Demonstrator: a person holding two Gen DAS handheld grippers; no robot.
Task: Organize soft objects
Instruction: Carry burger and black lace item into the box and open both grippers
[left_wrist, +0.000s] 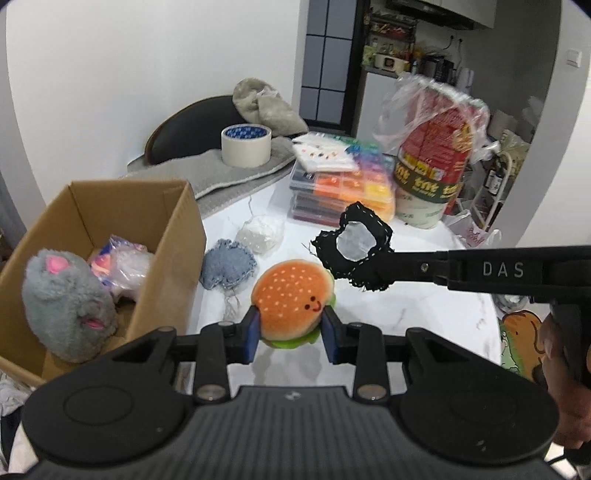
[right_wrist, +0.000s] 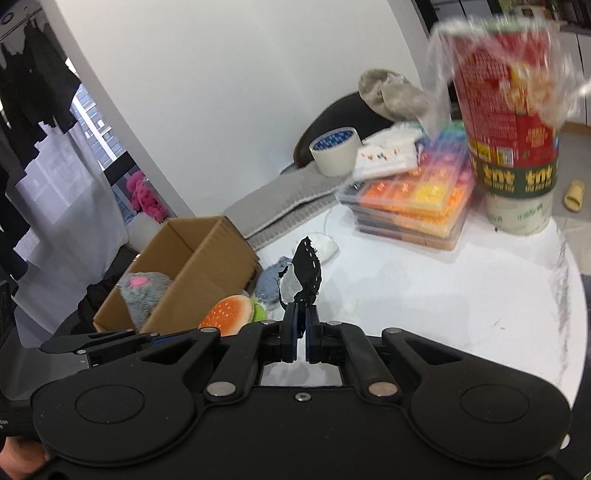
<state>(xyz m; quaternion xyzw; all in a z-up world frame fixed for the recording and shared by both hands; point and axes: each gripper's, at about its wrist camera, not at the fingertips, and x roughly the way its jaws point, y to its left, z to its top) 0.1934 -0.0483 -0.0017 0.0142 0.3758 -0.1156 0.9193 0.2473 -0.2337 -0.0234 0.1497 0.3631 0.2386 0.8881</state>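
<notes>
My left gripper (left_wrist: 291, 325) is shut on a plush hamburger (left_wrist: 291, 295) and holds it just above the white table; the burger also shows in the right wrist view (right_wrist: 231, 314). My right gripper (right_wrist: 301, 321) is shut on a black fabric patch (right_wrist: 306, 273) with white stitching and a hole in its middle, held in the air; the patch also shows in the left wrist view (left_wrist: 354, 247). A cardboard box (left_wrist: 173, 236) stands to the left with a grey plush mouse (left_wrist: 62, 302) and a plastic-wrapped item (left_wrist: 122, 266) inside. A blue denim heart (left_wrist: 227, 267) and a white soft ball (left_wrist: 260, 234) lie on the table.
A stack of colourful plastic cases (left_wrist: 343, 184), a tall red and green bagged package (left_wrist: 432, 155), a roll of tape (left_wrist: 245, 146) on a grey mat (left_wrist: 229, 177) and a beige plush (left_wrist: 262, 105) stand at the back. The round white table edge (right_wrist: 569, 295) curves on the right.
</notes>
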